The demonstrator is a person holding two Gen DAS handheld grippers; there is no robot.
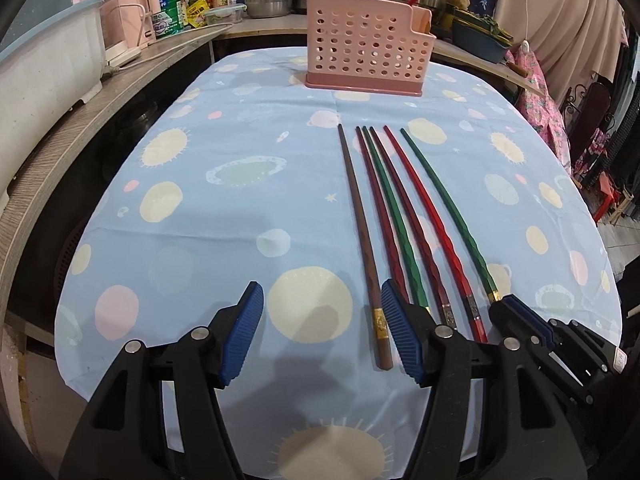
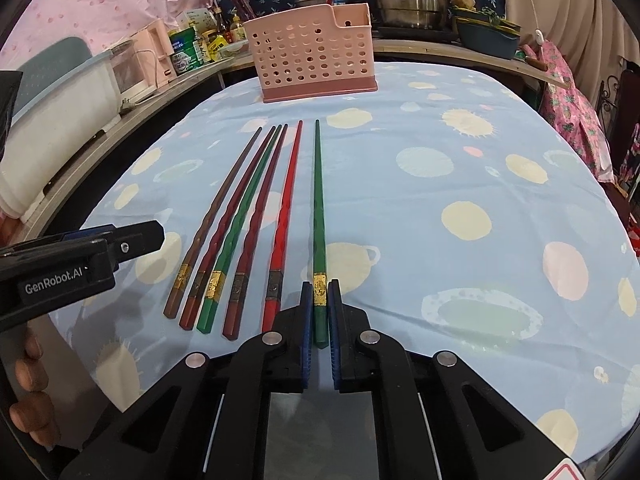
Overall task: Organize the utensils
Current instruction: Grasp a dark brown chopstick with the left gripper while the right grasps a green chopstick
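We see the counter (image 2: pixel 460 208) under its blue planet-print cloth (image 1: pixel 200 208), and at its far end the pink perforated utensil holder (image 2: pixel 310 56) stands upright. Six chopsticks (image 2: pixel 248 208) lie side by side in front of it, thick ends toward us. Our right claw (image 2: pixel 320 300) has closed tight on the thick end of the green chopstick (image 2: pixel 319 200), the rightmost one, which lies apart from the red one beside it. Our left claw (image 1: pixel 322 320) hangs open and empty over the cloth, with the brown chopstick (image 1: pixel 358 216) just inside its right finger.
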